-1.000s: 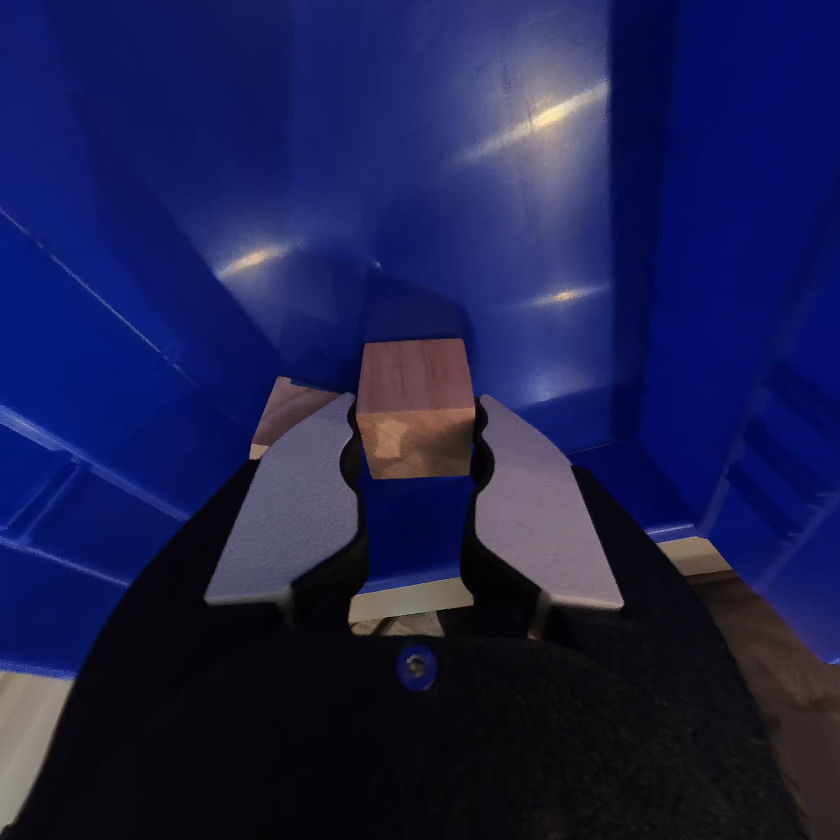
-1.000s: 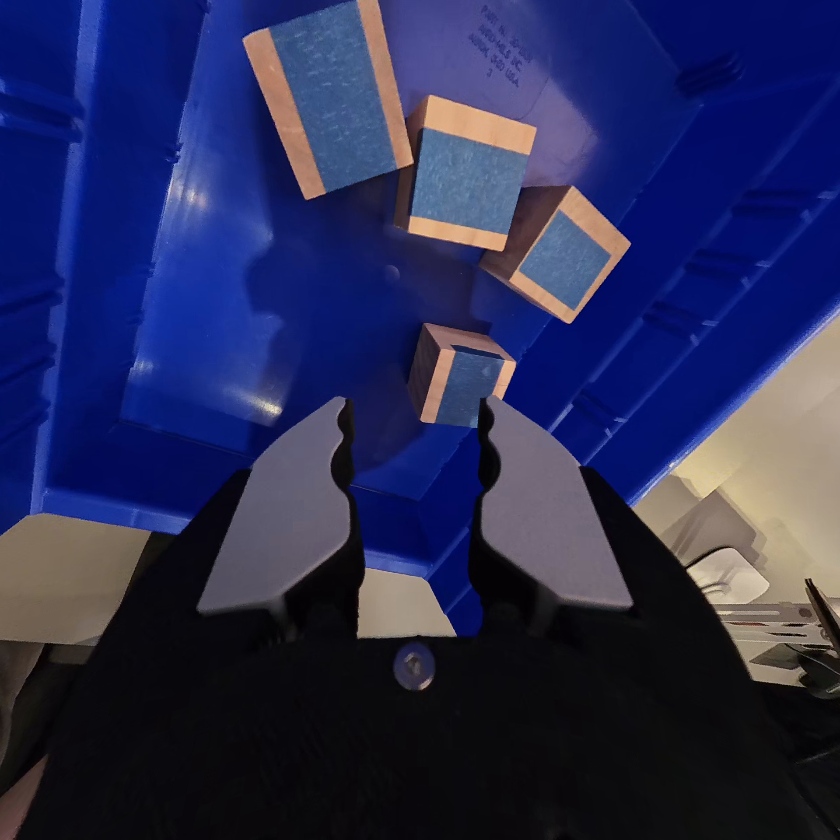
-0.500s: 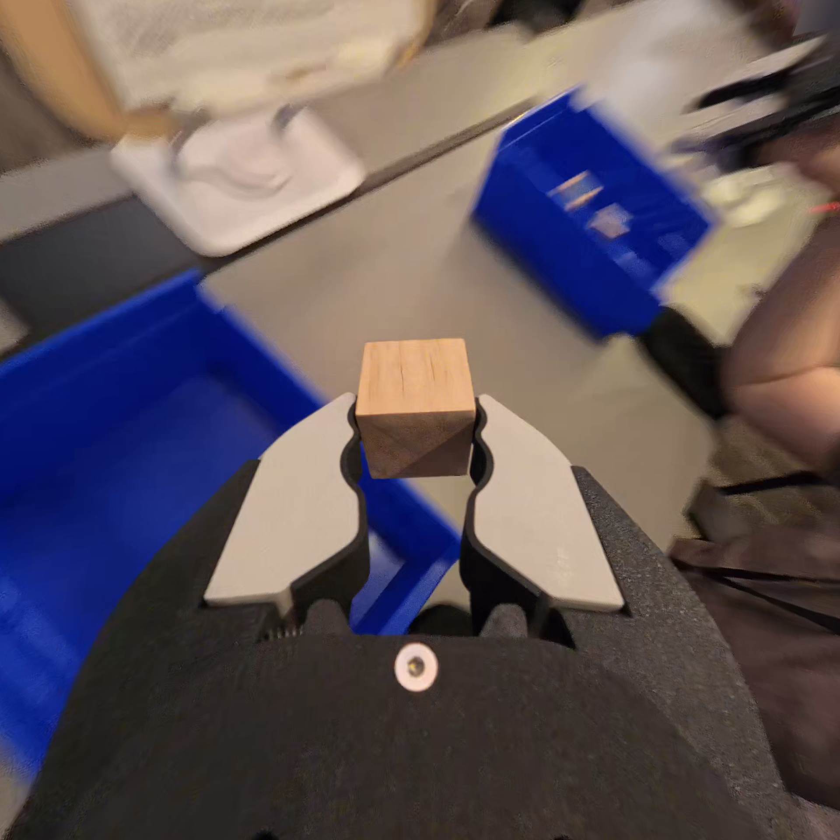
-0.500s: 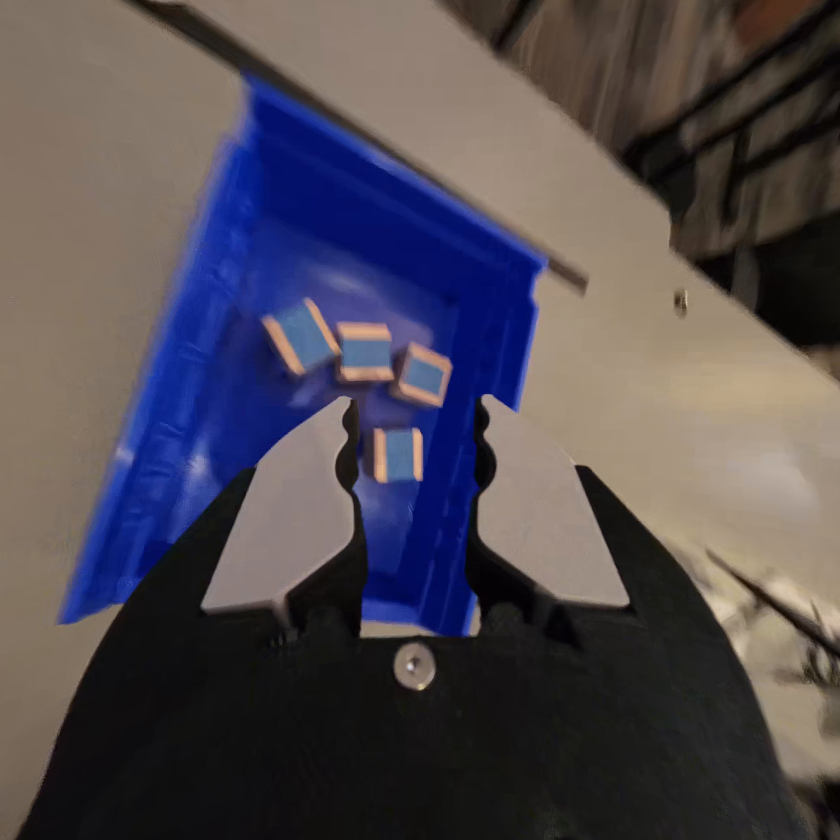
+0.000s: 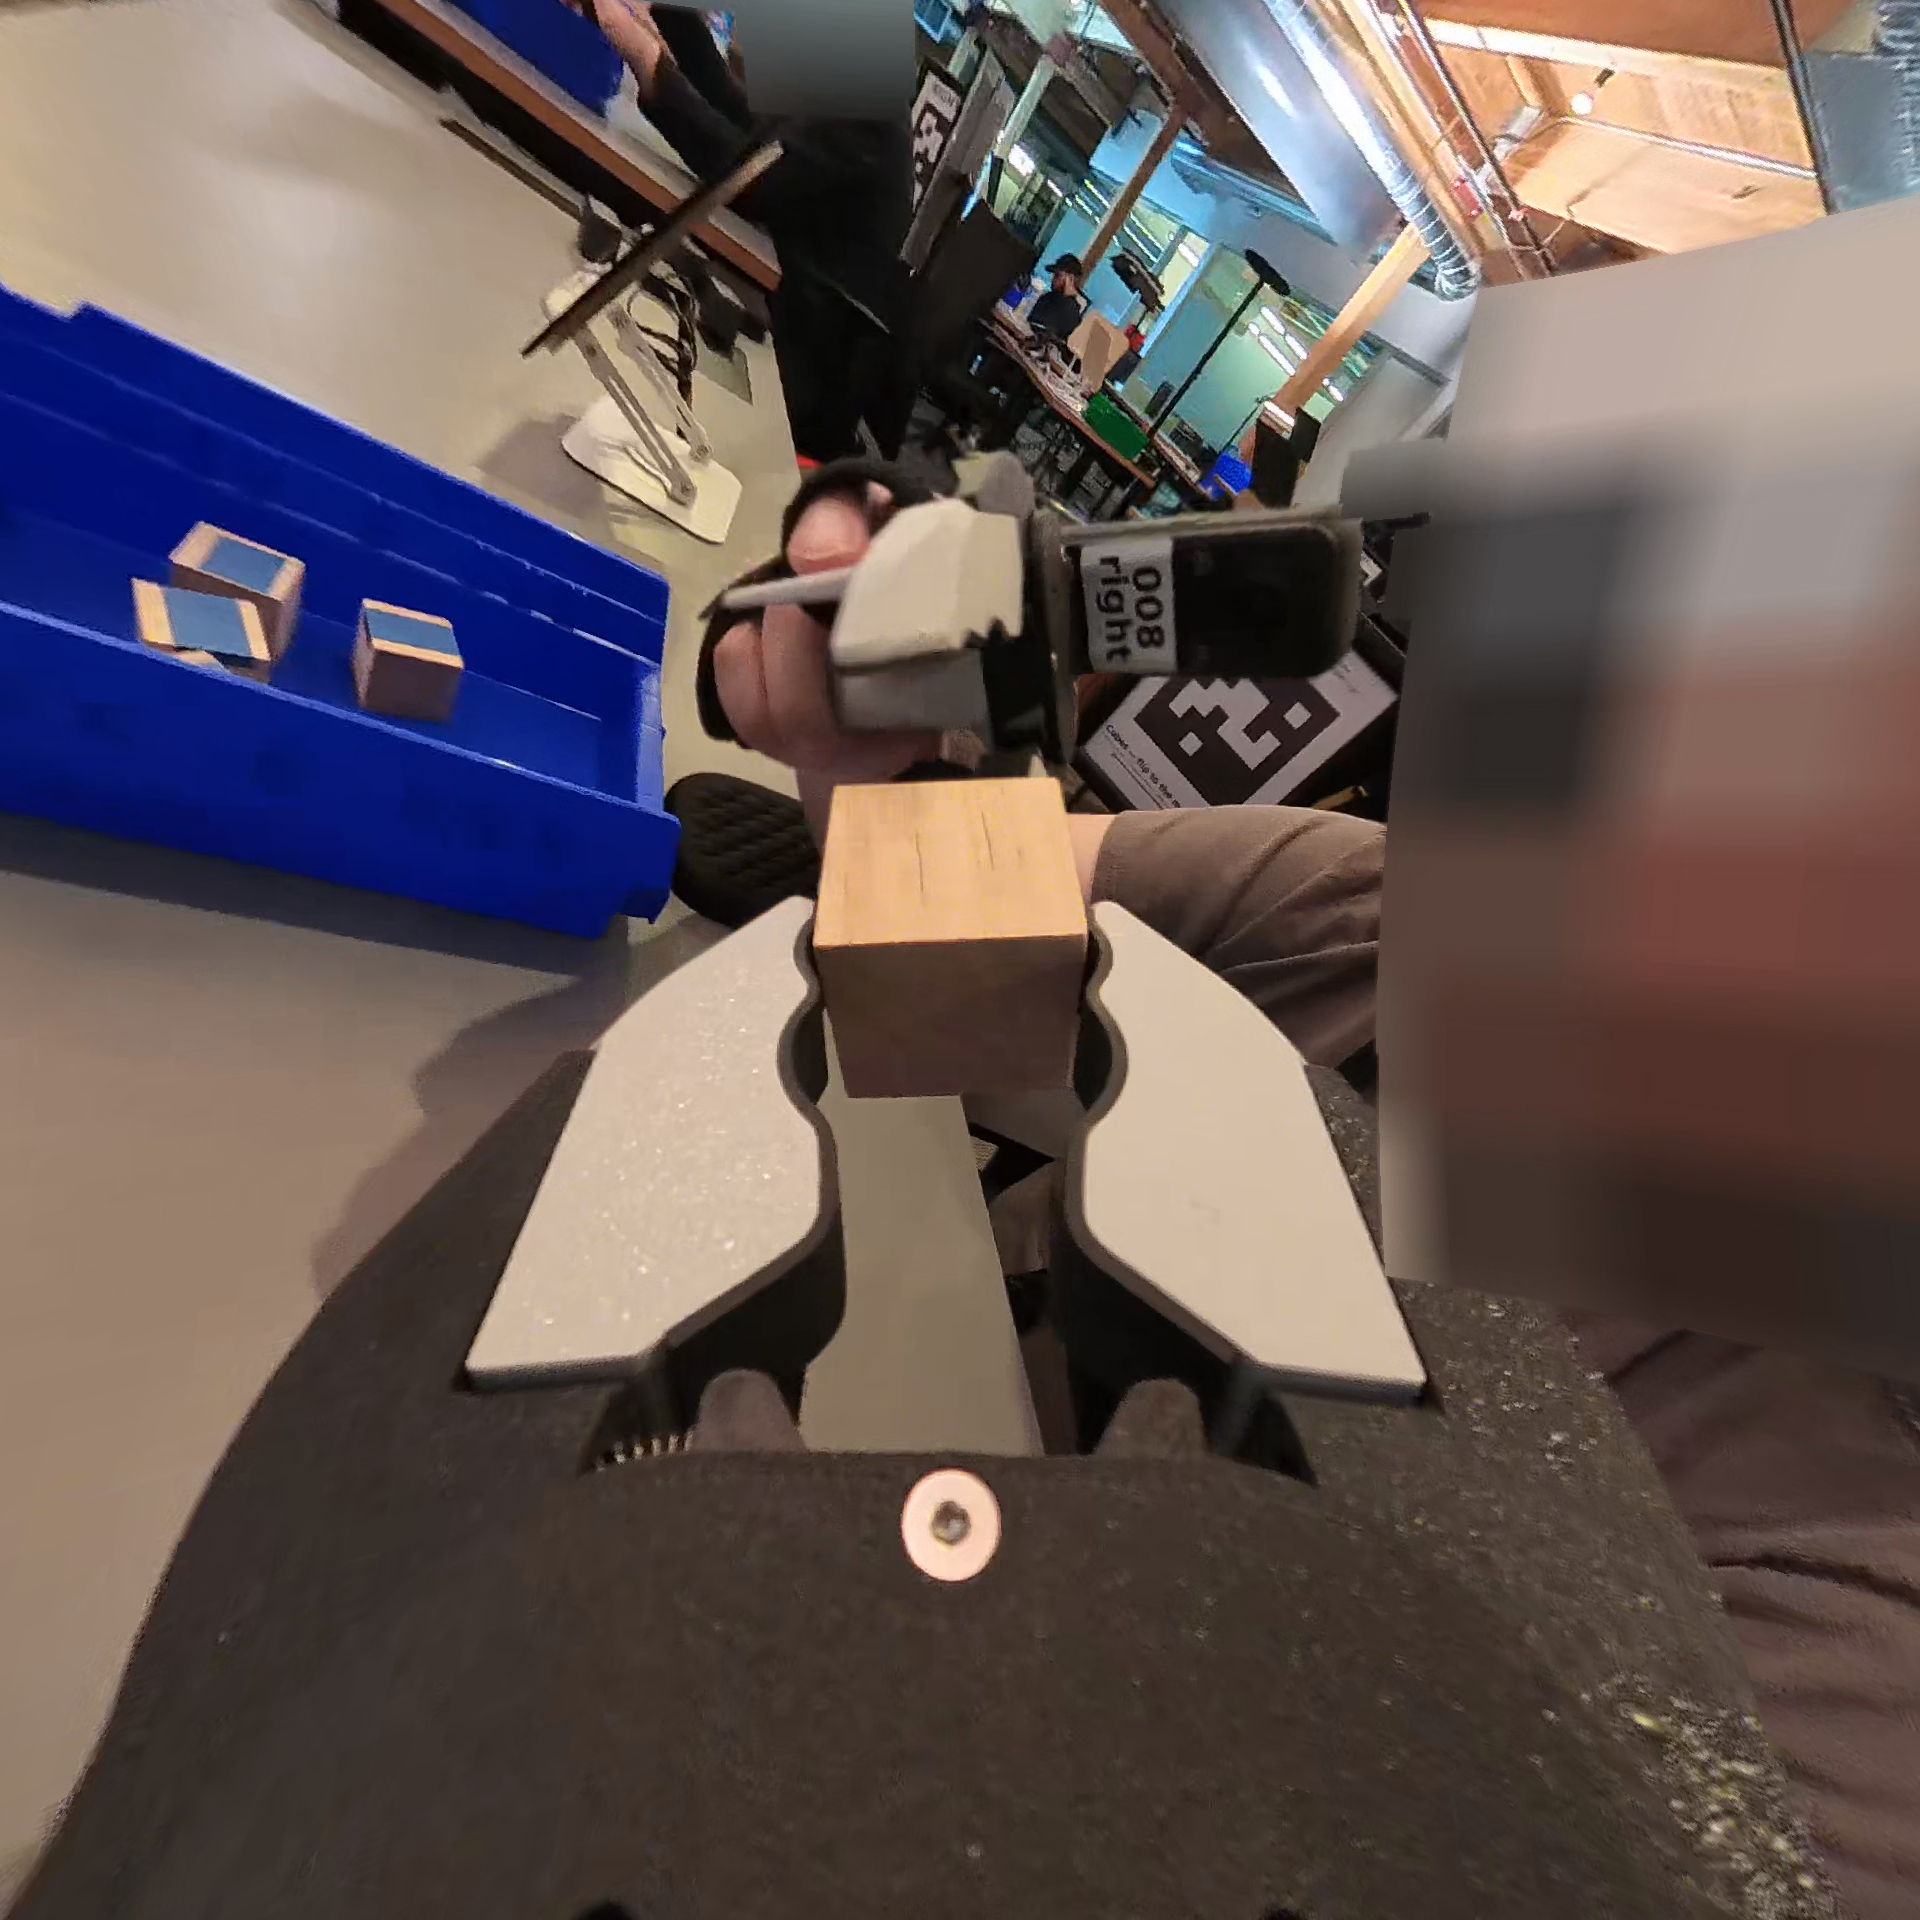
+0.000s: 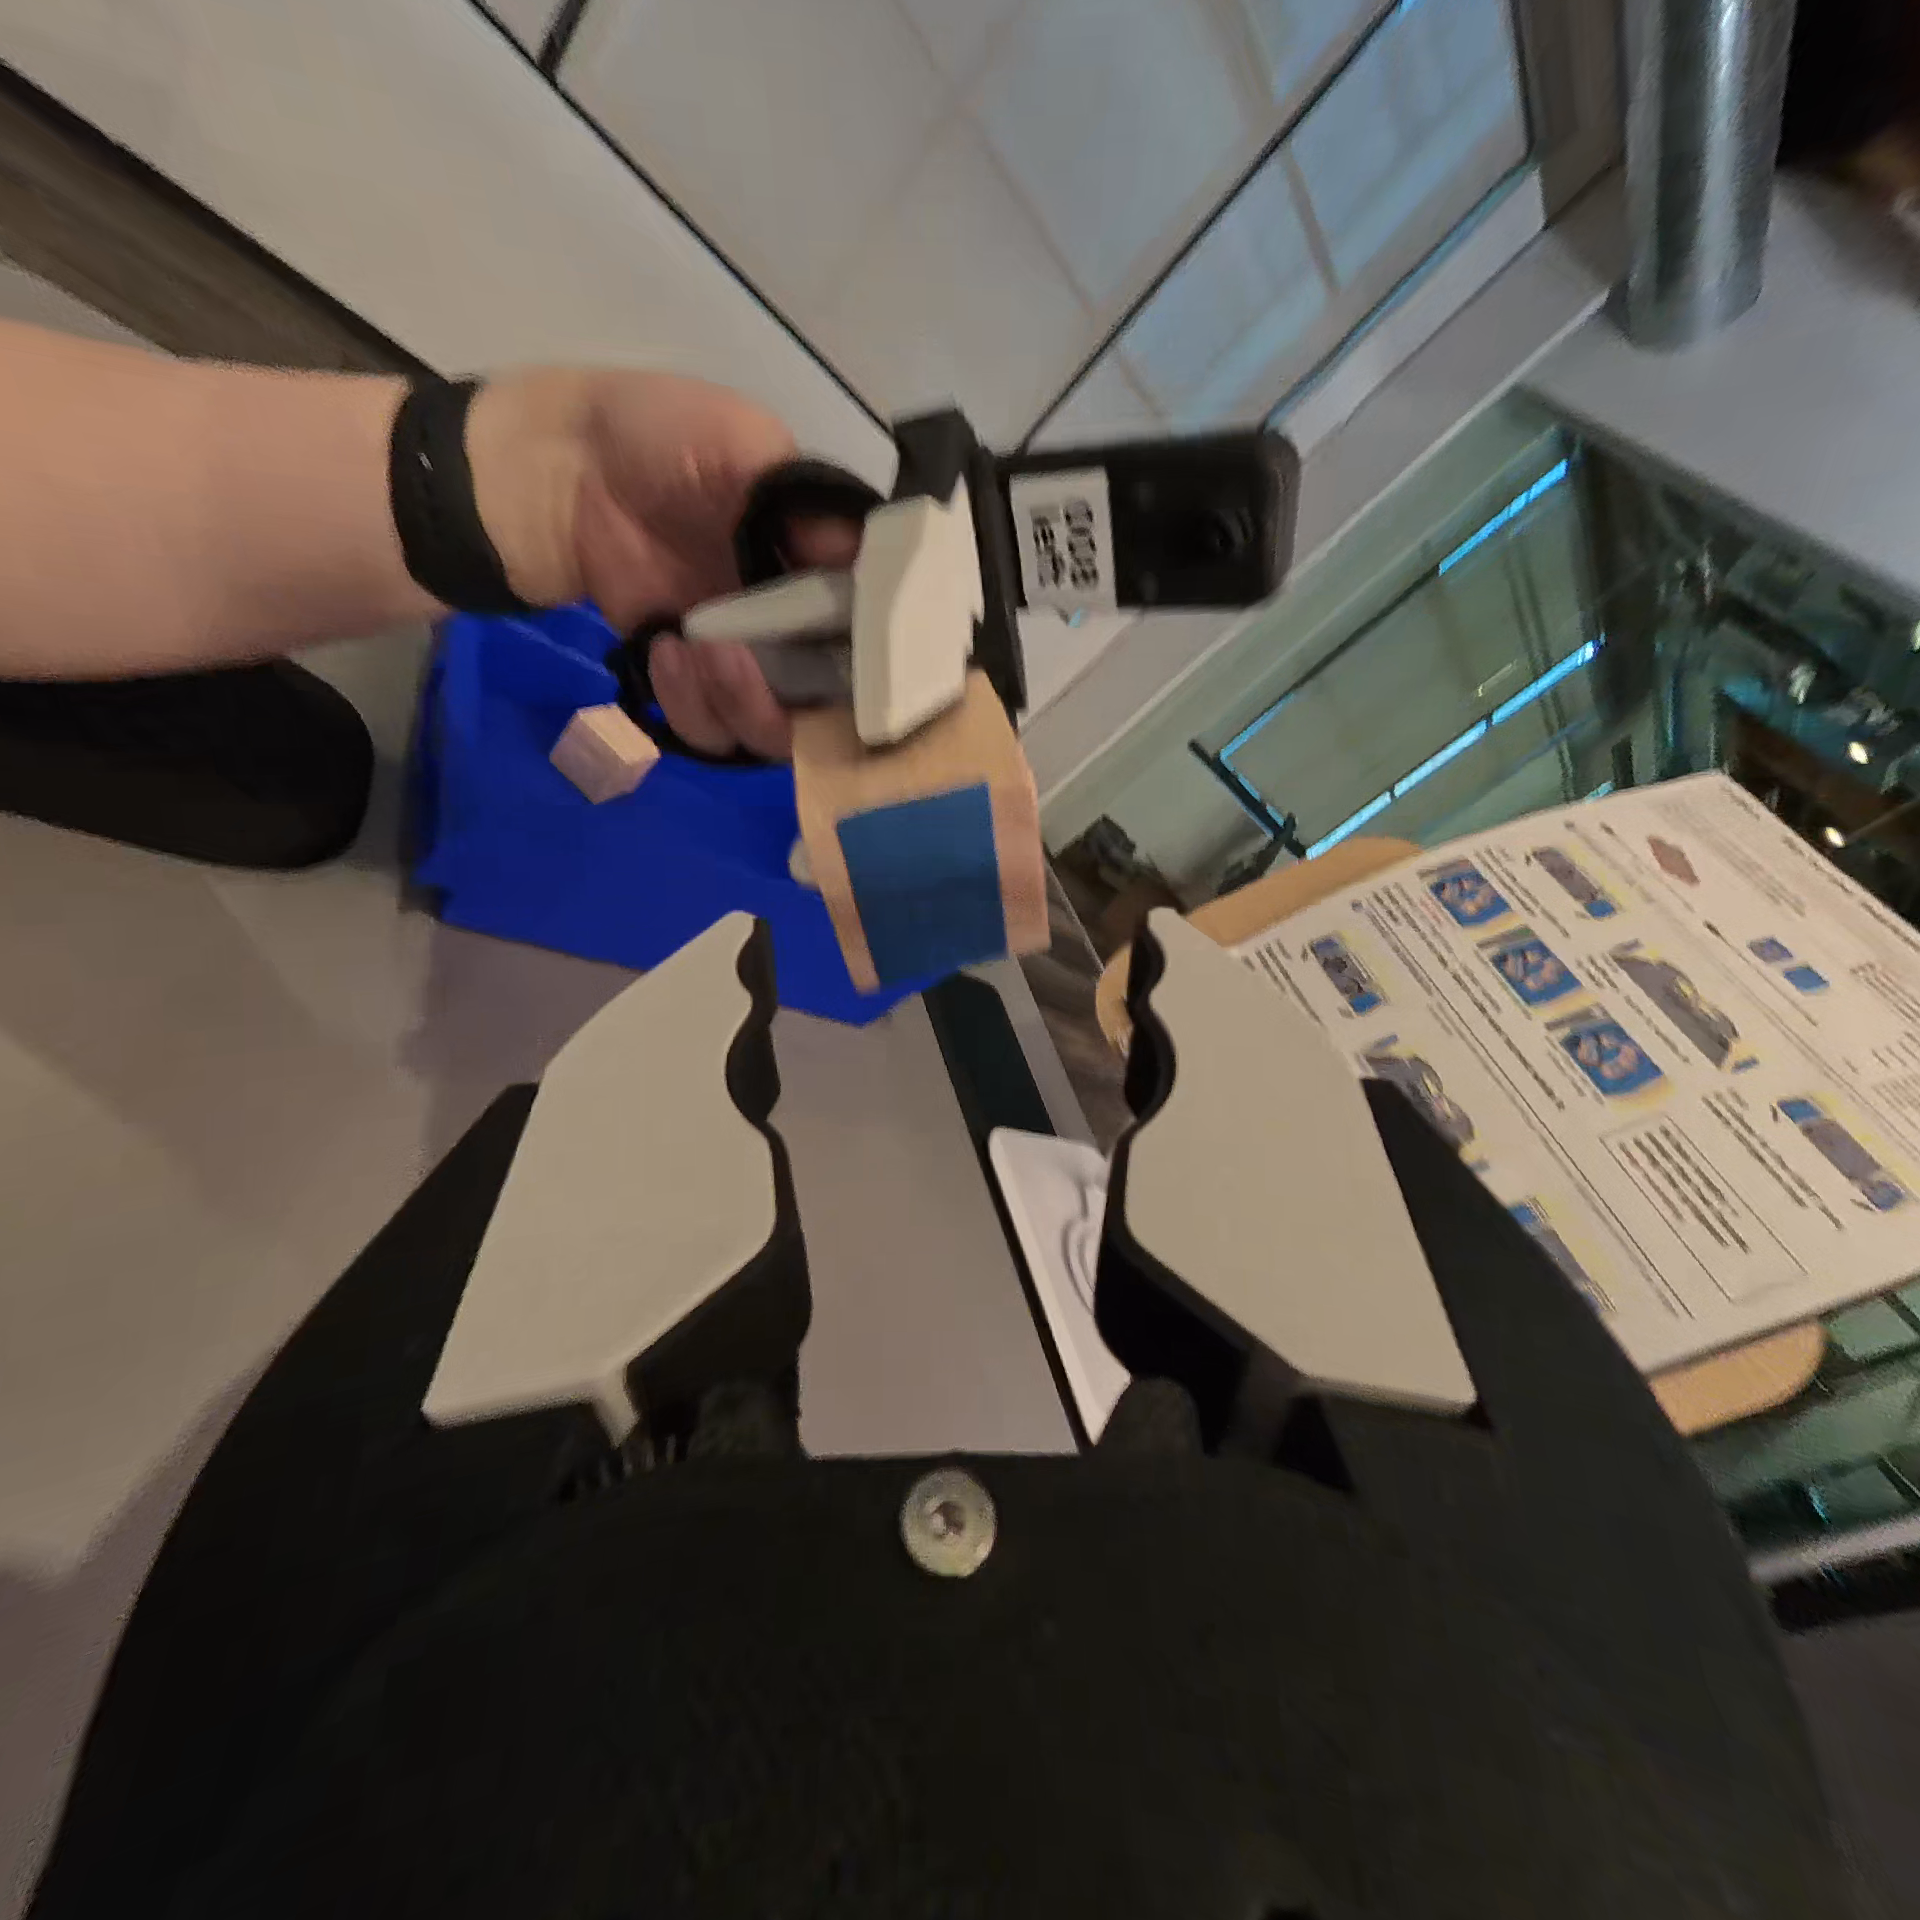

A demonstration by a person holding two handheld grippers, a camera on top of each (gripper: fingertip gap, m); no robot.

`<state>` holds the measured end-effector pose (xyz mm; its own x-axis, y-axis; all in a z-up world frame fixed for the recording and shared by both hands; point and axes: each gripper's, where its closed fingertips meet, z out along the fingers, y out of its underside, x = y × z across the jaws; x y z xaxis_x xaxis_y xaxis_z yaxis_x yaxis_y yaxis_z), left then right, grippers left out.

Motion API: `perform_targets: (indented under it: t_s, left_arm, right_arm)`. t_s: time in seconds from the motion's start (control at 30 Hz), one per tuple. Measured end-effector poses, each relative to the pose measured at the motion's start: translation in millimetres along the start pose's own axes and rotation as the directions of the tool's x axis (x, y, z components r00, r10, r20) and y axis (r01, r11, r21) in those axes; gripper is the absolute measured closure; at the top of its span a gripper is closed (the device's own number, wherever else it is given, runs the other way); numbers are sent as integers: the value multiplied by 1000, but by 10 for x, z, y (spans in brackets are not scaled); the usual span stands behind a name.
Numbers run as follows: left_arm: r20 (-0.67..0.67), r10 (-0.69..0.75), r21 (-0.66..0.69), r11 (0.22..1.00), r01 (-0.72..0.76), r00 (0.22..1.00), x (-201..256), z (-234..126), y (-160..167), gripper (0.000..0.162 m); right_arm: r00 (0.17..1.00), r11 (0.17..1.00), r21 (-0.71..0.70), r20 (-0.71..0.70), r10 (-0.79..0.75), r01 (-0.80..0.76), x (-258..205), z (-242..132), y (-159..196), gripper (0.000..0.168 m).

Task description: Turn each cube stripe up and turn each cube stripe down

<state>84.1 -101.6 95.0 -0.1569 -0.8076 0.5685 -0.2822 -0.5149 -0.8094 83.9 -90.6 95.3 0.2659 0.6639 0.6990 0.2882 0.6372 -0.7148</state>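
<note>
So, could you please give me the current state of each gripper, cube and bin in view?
left gripper: shut on held cube
held cube: lifted, stripe facing right gripper
right gripper: open, empty
right bin: holds cubes, stripes up
left bin: holds a cube, no stripe visible

Probably a workshop, exposed ducts point(image 5: 1340, 135), cluttered workbenches point(image 5: 1101, 416), blue bins point(image 5: 343, 769)

The left tool point(image 5: 951, 961) clamps a plain wooden cube point(image 5: 948, 935) above the grey bench point(image 5: 208, 1091), with the right tool point(image 5: 914, 634) just beyond it and three blue-striped cubes point(image 5: 407, 660) in a blue bin point(image 5: 343, 790).
</note>
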Motion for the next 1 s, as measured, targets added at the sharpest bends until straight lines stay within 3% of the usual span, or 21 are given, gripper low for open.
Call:
perform_targets:
  t_s: [0.23,0.5,0.63,0.7,0.77,0.9,1.0]
  left_arm:
    - [-65,-10,-56,998,7,998,37,189,91,117]
    - [-15,43,-59,997,-44,999,-15,110,80,109]
    - [95,89,-15,996,-88,992,-51,-111,-12,111]
    - [143,107,19,994,-111,984,-42,-234,-76,112]
    - [172,123,44,990,-133,977,-2,-326,-122,114]
    - [222,150,23,987,-159,963,25,-413,-109,115]
    - [248,163,-4,986,-167,955,18,-422,-80,116]
  right_arm:
    - [1000,999,44,6,-28,27,-126,61,-37,122]
    - [968,982,-32,169,187,-184,-121,-4,37,122]
    - [950,946,-242,173,260,-215,160,-328,358,122]
    - [942,861,-434,77,328,-265,412,-636,782,122]
    - [904,707,-625,3,427,-332,495,-1013,1298,122]
    - [831,423,-841,-53,553,-336,333,-1578,2223,122]
    - [775,213,-930,-107,623,-300,123,-1848,2698,121]
